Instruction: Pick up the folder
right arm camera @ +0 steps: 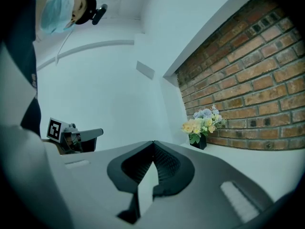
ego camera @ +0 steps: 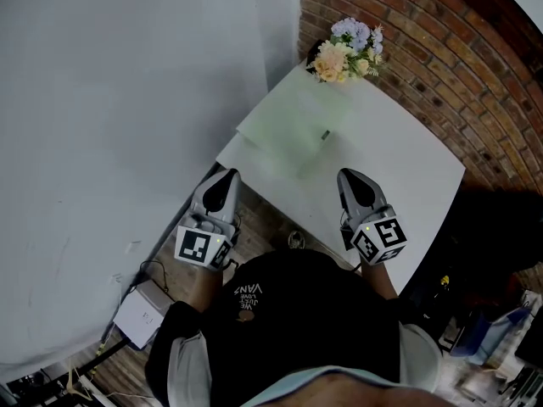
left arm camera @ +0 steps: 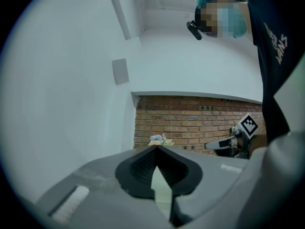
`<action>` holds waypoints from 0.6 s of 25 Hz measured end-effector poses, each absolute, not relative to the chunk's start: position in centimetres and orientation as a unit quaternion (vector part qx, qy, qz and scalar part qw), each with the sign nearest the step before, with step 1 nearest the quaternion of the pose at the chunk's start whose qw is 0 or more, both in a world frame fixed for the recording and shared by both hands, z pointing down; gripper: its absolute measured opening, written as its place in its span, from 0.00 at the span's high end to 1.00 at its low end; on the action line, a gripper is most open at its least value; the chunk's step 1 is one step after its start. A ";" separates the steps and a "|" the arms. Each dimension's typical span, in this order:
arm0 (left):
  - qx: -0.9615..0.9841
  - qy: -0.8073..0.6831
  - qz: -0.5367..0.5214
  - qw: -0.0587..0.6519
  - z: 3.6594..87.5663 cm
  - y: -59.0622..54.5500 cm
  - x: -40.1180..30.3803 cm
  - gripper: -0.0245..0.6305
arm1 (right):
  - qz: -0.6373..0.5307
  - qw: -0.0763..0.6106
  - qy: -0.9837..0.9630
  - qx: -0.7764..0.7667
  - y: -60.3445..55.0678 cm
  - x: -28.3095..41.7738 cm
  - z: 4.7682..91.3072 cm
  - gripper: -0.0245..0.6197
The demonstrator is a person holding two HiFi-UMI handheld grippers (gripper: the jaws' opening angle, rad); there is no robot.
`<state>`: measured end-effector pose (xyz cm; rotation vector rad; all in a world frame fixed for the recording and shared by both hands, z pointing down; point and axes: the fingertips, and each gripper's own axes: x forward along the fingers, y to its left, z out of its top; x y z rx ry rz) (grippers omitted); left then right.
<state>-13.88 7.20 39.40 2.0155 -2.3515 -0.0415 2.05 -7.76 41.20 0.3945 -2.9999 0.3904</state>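
Two hand-held grippers, both empty, both with jaws closed tip to tip. Your left gripper [ego camera: 226,178] hangs off the near-left edge of the white square table [ego camera: 399,168], over the floor. Its own view [left arm camera: 157,149] shows only a pale sliver through the gap below the meeting tips.

Next, the pale green flat rectangular folder [ego camera: 284,130] lies flat on the table's left half, not yet touched. It sits ahead of both grippers and between their lines, with one corner pointing back at you. Its edges run parallel to the table edges. It looks near square from above, so I can't call the long axis. A small dark clip-like mark [ego camera: 325,134] sits on its right part; it's too small to name.

Your right gripper [ego camera: 349,178] is over the table, just off the folder's near-right edge, and its own view [right arm camera: 152,145] shows nothing held. Both are about equally close; the right looks better placed, being over the tabletop. You'd need to part the jaws first.

Far corner: a pastel flower bunch [ego camera: 348,51] against the red brick wall [ego camera: 441,49], well clear.
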 end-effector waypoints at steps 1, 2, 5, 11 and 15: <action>0.649 -0.761 -0.013 0.024 39.5 6.9 -13.9 0.96 | 0.129 0.045 -0.983 0.127 -8.1 2.0 41.2 0.96; 0.647 -0.762 -0.012 0.025 39.5 6.6 -13.9 0.96 | 0.130 0.045 -0.983 0.125 -8.5 1.9 41.2 0.96; 0.637 -0.770 -0.012 0.028 39.4 5.7 -14.0 0.96 | 0.133 0.046 -0.983 0.116 -9.4 1.7 41.4 0.96; 0.633 -0.774 -0.017 0.019 39.2 4.2 -14.3 0.96 | 0.138 0.048 -0.984 0.104 -10.3 1.6 42.0 0.96; 0.640 -0.768 -0.009 0.025 39.7 3.5 -14.3 0.96 | 0.140 0.049 -0.983 0.109 -10.4 1.7 42.3 0.96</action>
